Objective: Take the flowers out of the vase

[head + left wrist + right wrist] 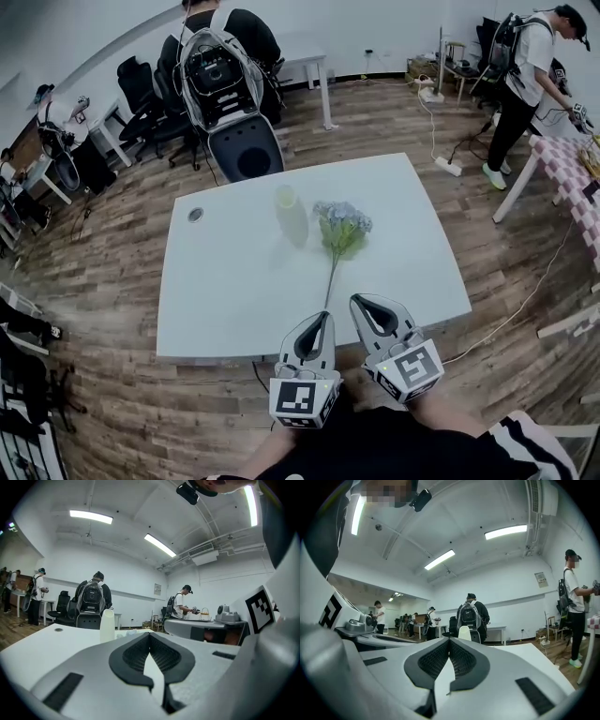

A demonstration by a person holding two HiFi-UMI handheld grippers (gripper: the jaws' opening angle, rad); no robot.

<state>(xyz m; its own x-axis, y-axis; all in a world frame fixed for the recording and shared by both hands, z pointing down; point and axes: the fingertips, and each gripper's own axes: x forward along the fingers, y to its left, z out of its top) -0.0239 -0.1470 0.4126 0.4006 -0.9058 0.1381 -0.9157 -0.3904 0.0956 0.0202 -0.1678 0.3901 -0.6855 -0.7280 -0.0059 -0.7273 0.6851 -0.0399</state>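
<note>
A pale, slim vase (pixel 291 215) stands upright near the middle of the white table (pixel 225 300). Beside it to the right lies a bunch of light blue flowers (pixel 342 225) flat on the tabletop, its thin stem (pixel 330 279) running toward me. My left gripper (pixel 324 317) and right gripper (pixel 358 302) hover side by side at the table's near edge, just short of the stem's end. Both are shut and hold nothing. The vase also shows in the left gripper view (pixel 107 625) and the right gripper view (pixel 464 633), beyond the closed tips (pixel 150 635) (pixel 449 640).
A person with a backpack sits on a chair (pixel 246 150) at the table's far edge. Another person (pixel 525 75) stands at a checked table (pixel 572 164) to the right. A power strip and cable (pixel 448 167) lie on the wooden floor. A cable grommet (pixel 195 215) sits in the tabletop's left.
</note>
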